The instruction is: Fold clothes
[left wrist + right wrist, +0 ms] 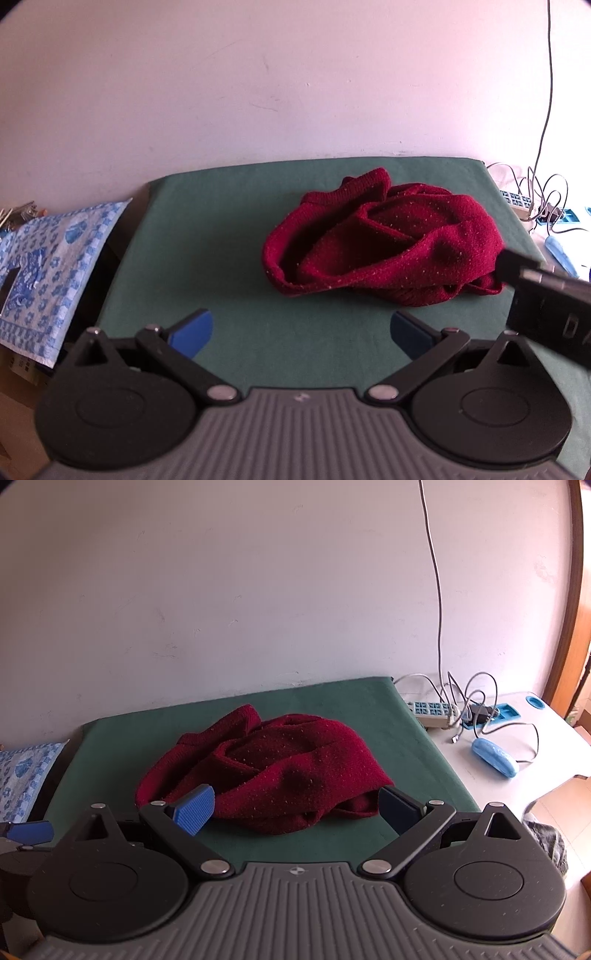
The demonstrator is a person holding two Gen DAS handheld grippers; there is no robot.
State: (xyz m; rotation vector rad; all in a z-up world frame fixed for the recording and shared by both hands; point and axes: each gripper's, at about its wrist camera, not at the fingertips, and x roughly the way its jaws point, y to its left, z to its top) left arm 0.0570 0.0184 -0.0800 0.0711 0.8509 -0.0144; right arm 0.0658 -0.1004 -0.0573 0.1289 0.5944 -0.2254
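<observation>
A dark red knitted sweater point(384, 240) with pale flecks lies crumpled in a heap on the green table cover point(207, 236). My left gripper point(301, 330) is open over bare green cloth, short of the heap and to its left. In the right wrist view the same sweater point(280, 771) sits just ahead of my right gripper point(297, 810), which is open with its blue pads either side of the heap's near edge, holding nothing. The right gripper's black body point(546, 306) juts in at the right of the left wrist view.
A white wall stands behind the table. A blue flowered cloth point(48, 266) covers a surface to the left. To the right, a white desk point(554, 738) holds a power strip point(432, 712), tangled cables and a blue case point(495, 757).
</observation>
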